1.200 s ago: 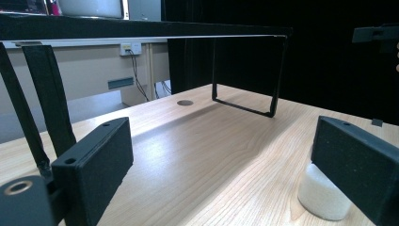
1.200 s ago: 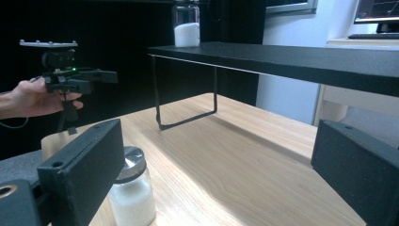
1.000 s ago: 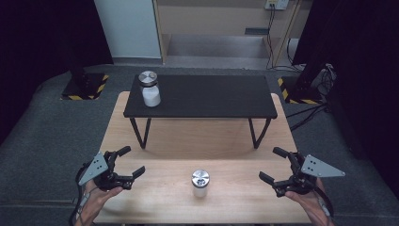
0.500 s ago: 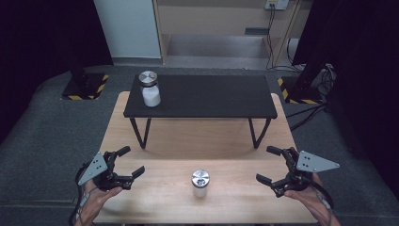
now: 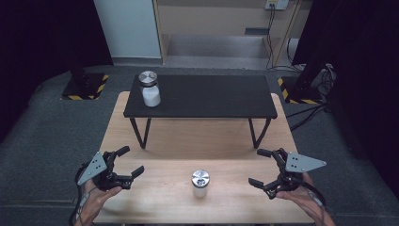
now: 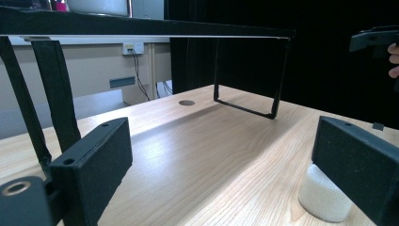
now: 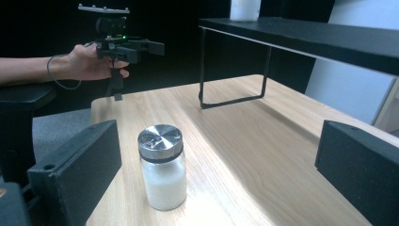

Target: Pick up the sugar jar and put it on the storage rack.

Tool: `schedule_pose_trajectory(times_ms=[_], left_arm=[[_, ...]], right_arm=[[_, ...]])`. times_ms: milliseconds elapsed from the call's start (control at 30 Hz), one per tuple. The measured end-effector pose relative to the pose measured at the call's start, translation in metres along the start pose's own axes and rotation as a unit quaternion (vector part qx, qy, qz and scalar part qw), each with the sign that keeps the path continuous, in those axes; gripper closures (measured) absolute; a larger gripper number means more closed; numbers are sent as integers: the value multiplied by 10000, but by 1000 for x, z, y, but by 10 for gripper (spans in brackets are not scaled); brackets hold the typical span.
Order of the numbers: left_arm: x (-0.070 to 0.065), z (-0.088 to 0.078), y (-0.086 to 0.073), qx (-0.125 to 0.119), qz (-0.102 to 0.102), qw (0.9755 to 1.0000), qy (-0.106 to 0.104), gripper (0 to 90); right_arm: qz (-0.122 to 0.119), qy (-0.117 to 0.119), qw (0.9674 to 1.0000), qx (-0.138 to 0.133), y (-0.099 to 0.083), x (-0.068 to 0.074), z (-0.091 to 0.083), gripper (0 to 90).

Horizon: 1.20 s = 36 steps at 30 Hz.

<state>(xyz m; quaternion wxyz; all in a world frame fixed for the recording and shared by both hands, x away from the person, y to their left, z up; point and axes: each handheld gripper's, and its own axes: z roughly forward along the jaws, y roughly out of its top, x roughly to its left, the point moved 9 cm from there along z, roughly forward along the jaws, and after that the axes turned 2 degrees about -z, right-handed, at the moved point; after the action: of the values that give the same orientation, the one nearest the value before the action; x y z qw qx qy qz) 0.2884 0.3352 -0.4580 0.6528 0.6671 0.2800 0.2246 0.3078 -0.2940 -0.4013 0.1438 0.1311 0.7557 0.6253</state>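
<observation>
While the high view lays out both tools at once, with the left gripper (image 5: 126, 164) and the right gripper (image 5: 262, 167) each held off to a side of the near jar (image 5: 200, 183), the right gripper view alone gives the jar's side: white powder up to a dark neck under a shiny metal cap. The left gripper view catches only the jar's white base past one of its jaws. Both pairs of jaws stand wide apart with nothing between the pads. The near jar stands upright on the wooden table (image 5: 179, 136), close to the person's edge, its long axis vertical and its cap facing up, apart from either tool. Behind it a black raised shelf (image 5: 211, 96) on thin legs spans the table, and a second jar (image 5: 149, 88) stands upright at the shelf's left end.
</observation>
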Motion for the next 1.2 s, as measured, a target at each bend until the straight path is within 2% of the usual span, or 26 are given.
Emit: schedule_pose_trajectory(times_ms=[367, 733, 1200], left_arm=[[0, -1, 0, -21, -14, 10000, 10, 41], [0, -1, 0, -27, -7, 10000, 3, 42], [-1, 0, 0, -9, -1, 10000, -31, 42]], right_arm=[[73, 94, 9999, 116, -14, 5, 28, 16], [106, 156, 9996, 214, -17, 10, 48, 16], [126, 360, 9980, 511, -27, 16, 79, 21]])
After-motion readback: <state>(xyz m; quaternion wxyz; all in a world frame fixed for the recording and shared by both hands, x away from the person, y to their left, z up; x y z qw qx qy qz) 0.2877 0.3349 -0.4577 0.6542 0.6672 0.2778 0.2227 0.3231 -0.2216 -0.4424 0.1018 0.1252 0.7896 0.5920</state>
